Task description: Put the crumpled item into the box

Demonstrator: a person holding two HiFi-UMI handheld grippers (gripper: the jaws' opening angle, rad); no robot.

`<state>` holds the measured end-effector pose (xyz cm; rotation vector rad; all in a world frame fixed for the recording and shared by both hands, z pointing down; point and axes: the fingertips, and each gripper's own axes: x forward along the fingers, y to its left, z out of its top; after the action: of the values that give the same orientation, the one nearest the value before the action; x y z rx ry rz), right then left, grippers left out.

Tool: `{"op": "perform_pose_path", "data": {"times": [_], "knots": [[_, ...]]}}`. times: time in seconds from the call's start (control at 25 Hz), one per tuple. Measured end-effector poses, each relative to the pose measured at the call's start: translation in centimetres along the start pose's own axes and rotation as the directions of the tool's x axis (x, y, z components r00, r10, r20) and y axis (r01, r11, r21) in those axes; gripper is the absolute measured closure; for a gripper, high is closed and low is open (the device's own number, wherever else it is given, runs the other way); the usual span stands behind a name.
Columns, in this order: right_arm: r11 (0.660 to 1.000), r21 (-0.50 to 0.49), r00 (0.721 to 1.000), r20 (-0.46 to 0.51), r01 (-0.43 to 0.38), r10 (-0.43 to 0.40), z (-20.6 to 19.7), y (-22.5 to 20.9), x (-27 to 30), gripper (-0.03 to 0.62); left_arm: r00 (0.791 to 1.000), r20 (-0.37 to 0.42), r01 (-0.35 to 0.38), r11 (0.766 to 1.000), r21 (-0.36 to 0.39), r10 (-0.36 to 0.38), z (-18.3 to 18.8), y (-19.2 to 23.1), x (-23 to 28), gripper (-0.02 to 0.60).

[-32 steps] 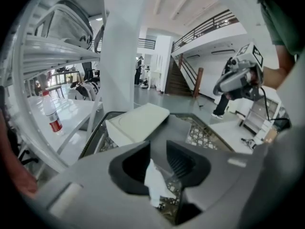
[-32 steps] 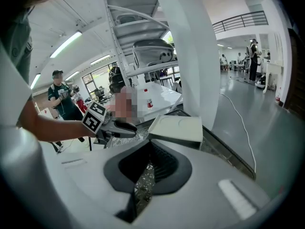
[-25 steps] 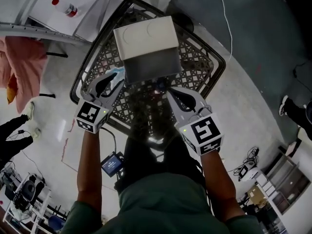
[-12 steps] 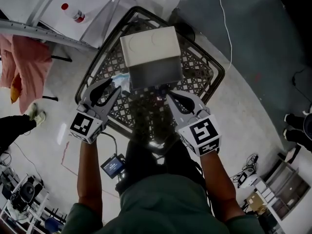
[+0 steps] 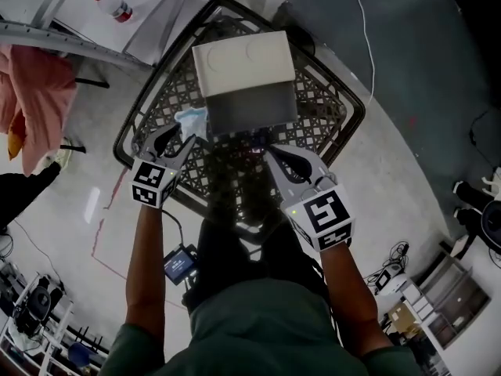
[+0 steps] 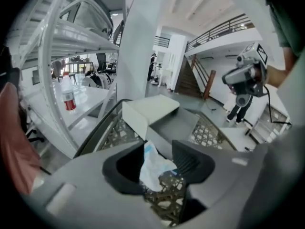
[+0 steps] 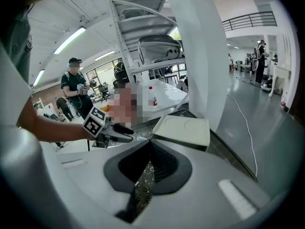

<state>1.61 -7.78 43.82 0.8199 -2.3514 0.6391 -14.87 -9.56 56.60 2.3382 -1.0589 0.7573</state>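
Two opening hand-held gripper [image 5: 177, 135] jaws flank crumpled item [image 6: 153, 168].

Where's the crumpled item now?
Head view, left side: crumpled item on the lattice table beside the box, between the jaws of the left gripper, which have just been opening.

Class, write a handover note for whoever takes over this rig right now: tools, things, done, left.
Left tool: open, jaws have just been opening, the crumpled item between them, ungripped.
Right tool: shut, empty, near the box.
The crumpled item lies on the mesh table beside the box.
Done: approach only.
Left: grip the crumpled item, lift it, drop it into the box.
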Motion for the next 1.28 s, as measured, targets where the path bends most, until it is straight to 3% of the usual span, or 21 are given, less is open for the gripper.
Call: {"op": "perform_pose_path", "data": {"times": [0.4,0.72,0.96,1.28], "knots": [[1.0,0.026,0.999,-0.03,-0.013,0.014,-2.1,0.5,1.6,0.589,0.996,-0.092,-0.012,1.0,0.021,0.013,-3.9,1.4,3.1,0.391],[0.999,0.038,0.999,-0.041,-0.009,0.01,-3.1,0.1,1.7,0.588,0.991,-0.135,-0.004,1.0,0.023,0.007,-5.6,1.5,4.4,0.419],[0.999,0.042,0.999,-0.045,-0.007,0.009,-3.5,-0.1,1.9,0.588,0.989,-0.147,-0.005,1.0,0.013,0.007,-6.6,1.7,5.2,0.446],[0.999,0.043,0.999,-0.044,-0.008,0.01,-3.6,-0.2,1.9,0.588,0.99,-0.134,-0.04,0.999,-0.007,0.039,-6.5,2.3,5.2,0.528]]}}
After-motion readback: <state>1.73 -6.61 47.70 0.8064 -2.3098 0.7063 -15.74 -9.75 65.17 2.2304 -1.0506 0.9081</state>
